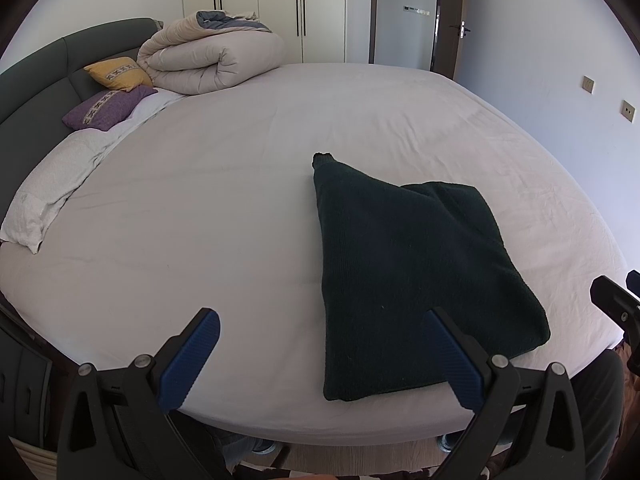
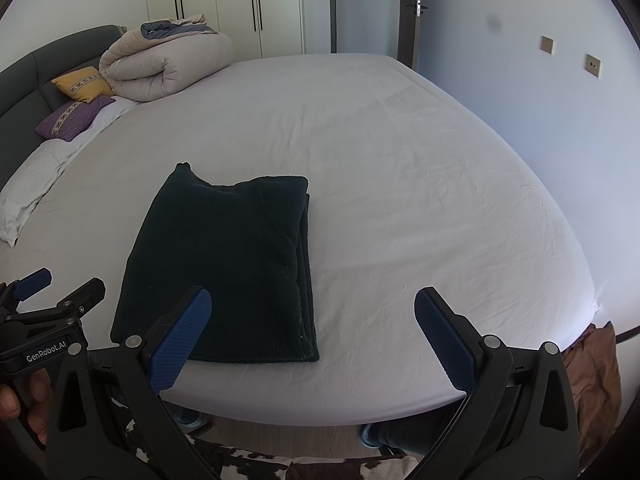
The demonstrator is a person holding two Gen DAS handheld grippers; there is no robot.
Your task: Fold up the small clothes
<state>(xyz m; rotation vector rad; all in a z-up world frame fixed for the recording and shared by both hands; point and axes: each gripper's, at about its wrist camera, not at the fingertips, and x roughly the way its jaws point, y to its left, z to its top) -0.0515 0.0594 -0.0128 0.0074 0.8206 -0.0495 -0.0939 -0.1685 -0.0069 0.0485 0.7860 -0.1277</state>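
A dark green knit garment [image 1: 408,280] lies folded into a rectangle on the white bed sheet [image 1: 200,200], near the front edge. It also shows in the right wrist view [image 2: 228,264]. My left gripper [image 1: 322,356] is open and empty, above the front edge, its right finger over the garment's near part. My right gripper [image 2: 312,336] is open and empty, to the right of the garment's near corner. The left gripper also shows at the left edge of the right wrist view [image 2: 56,292].
A rolled beige duvet [image 1: 212,60], a yellow cushion [image 1: 118,74], a purple cushion [image 1: 106,108] and a white pillow [image 1: 52,188] lie along the dark headboard [image 1: 36,80] at the far left. Wardrobe doors [image 1: 260,4] and a doorway stand behind. A wall runs along the right.
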